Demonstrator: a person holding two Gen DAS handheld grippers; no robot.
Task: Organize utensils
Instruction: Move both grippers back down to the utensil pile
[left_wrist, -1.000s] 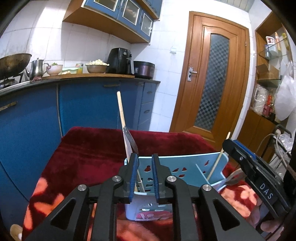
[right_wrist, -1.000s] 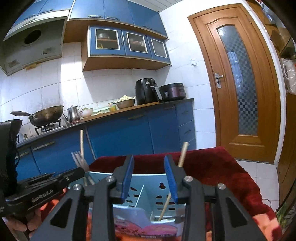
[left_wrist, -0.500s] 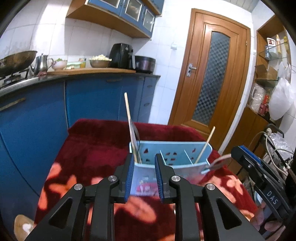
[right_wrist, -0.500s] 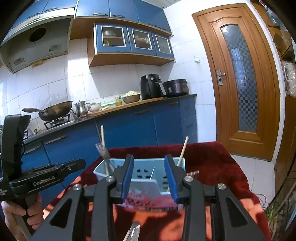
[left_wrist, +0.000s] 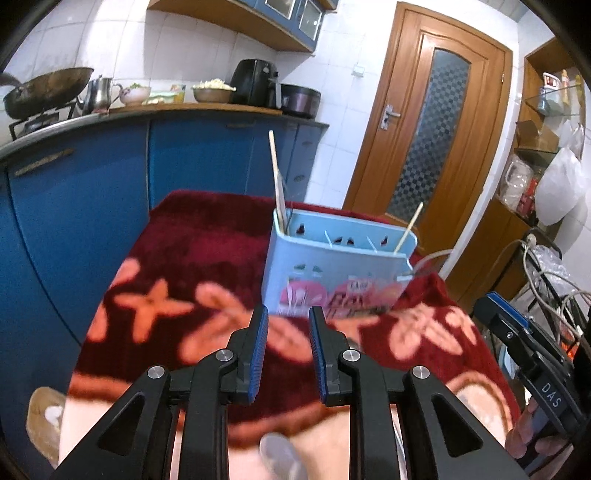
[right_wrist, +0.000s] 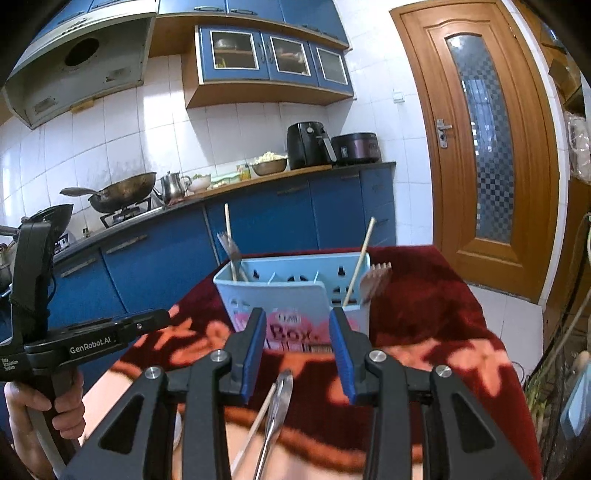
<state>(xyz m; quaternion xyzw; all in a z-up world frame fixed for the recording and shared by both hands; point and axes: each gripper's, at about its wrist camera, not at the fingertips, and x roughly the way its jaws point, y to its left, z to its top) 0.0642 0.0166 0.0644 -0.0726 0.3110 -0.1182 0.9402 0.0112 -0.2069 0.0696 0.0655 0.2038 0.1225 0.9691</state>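
Observation:
A light blue utensil caddy (left_wrist: 332, 266) (right_wrist: 291, 291) stands upright on the red flowered cloth (left_wrist: 207, 258). Its left compartment holds a chopstick (right_wrist: 228, 236) and a metal fork (right_wrist: 229, 247). Its right compartment holds another chopstick (right_wrist: 360, 258), and a brown wooden fork (right_wrist: 376, 277) shows by the caddy's right end. My left gripper (left_wrist: 286, 321) hovers short of the caddy, open and empty. My right gripper (right_wrist: 297, 325) is also open and empty. On the cloth below it lie a metal utensil handle (right_wrist: 279, 398) and a loose chopstick (right_wrist: 255, 432). A blurred spoon (left_wrist: 280, 454) lies at the near edge.
Blue cabinets (right_wrist: 155, 266) and a counter with a wok (right_wrist: 122, 190), kettle and air fryer (right_wrist: 306, 146) run behind the table. A wooden door (right_wrist: 480, 155) is at the right. Shelves and cables (left_wrist: 546, 280) crowd the far right. A hand (right_wrist: 55, 406) holds the left gripper.
Both grippers have drawn back from the caddy toward the table's near edge, so it looks smaller and farther. The loose utensils on the cloth have come into view.

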